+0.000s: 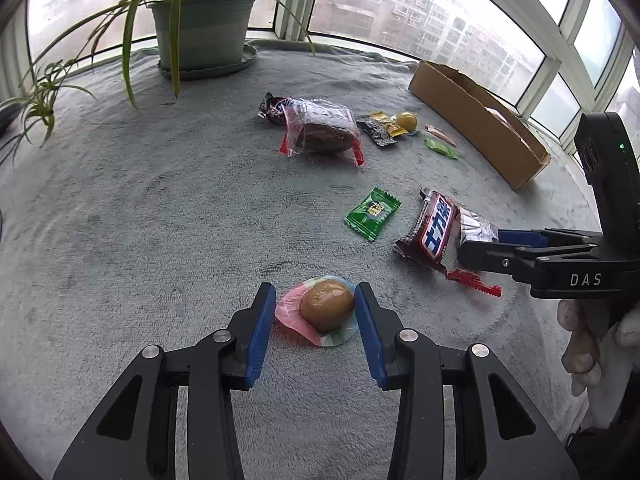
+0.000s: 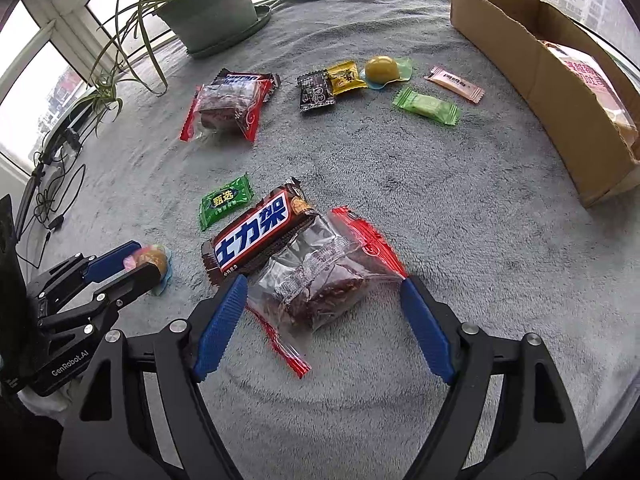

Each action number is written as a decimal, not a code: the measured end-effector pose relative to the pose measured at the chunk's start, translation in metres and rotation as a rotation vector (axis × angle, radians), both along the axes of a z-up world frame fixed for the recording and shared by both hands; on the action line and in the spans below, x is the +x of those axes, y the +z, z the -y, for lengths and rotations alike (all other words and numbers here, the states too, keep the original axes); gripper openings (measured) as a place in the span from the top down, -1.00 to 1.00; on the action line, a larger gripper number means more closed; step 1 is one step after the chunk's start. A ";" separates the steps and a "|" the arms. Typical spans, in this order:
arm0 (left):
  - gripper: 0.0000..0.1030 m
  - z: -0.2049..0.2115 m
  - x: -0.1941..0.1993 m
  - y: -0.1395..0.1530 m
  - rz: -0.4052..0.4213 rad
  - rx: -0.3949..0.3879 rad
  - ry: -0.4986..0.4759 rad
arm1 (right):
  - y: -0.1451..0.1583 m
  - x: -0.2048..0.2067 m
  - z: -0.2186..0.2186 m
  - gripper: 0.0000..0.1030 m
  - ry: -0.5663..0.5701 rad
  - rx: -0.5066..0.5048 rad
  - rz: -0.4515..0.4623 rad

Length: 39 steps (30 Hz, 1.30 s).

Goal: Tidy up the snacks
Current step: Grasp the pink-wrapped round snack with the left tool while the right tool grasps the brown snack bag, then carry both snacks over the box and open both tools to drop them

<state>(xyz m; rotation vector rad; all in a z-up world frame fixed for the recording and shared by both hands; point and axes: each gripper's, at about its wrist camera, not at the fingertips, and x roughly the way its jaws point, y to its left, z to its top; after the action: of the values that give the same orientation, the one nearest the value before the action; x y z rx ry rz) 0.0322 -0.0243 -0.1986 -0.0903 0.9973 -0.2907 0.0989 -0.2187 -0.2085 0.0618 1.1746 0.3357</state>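
Note:
My left gripper [image 1: 315, 300] is open around a brown jelly cup [image 1: 326, 310] on the grey blanket; its jaws stand on either side of it. In the right wrist view the same gripper [image 2: 136, 262] straddles the cup [image 2: 154, 258]. My right gripper [image 2: 324, 290] is open around a clear red-edged cake packet [image 2: 320, 280]. A Snickers bar [image 2: 260, 234] lies on the packet's left end. In the left wrist view the right gripper [image 1: 480, 244] sits at the bar [image 1: 436, 228].
A cardboard box [image 2: 532, 72] stands at the right. A potted plant [image 1: 204, 28] stands at the back. More snacks lie in the middle: a second cake packet [image 2: 228, 110], green candy [image 2: 224, 206], yellow jelly cup [image 2: 382, 68], several small sachets.

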 end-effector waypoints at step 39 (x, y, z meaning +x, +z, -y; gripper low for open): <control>0.45 0.020 0.019 0.052 0.096 -0.071 -0.038 | 0.077 0.005 0.077 0.26 -0.112 -0.008 0.249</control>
<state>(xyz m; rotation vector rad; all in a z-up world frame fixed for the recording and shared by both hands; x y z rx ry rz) 0.0514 -0.0448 -0.1469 -0.1211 0.8942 -0.3623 0.1041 -0.2958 -0.1313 0.0764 0.9219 0.2325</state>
